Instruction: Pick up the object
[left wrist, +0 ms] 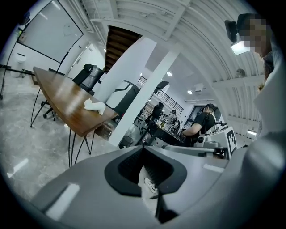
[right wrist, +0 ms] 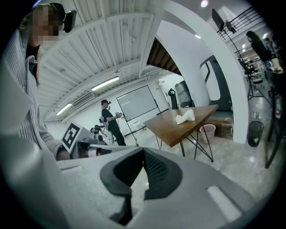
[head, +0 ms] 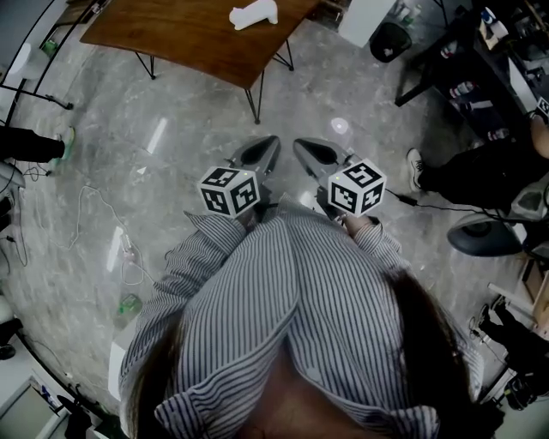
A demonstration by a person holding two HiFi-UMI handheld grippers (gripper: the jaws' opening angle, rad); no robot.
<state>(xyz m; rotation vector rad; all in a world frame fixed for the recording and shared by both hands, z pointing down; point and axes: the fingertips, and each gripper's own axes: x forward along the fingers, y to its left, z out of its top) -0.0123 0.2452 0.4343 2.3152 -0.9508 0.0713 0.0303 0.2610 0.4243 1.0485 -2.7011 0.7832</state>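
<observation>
1. Claw state. The left claw (head: 270,142) is fully closed: in the left gripper view its two dark pads meet at the tips (left wrist: 144,148), and only floor shows through the gap behind them. The right claw (head: 302,146) reads the same in the right gripper view (right wrist: 143,150), tips together with nothing between them. I treat both as empty.

2. Carrying posture. In the head view both claws sit at the centre of the frame, side by side and close in front of my striped shirt (head: 292,300). The marker cubes (head: 230,190) face up towards the camera. Both claws point at the top of the frame and hang over bare floor (head: 171,146). I judge this to be a transit posture, with the tools tucked in and aimed at the target.

3. Target location. The white object (head: 255,14) lies on the brown wooden surface (head: 189,34) at the top edge of the head view, well apart from both claws. It appears at left of centre in the left gripper view (left wrist: 94,105) and at right of centre in the right gripper view (right wrist: 185,116), near the surface's edge. It looks lumpy and pale, but I cannot tell what it is made of.

4. Status. The pick is not yet begun. I judge that one claw must open before contact.
</observation>
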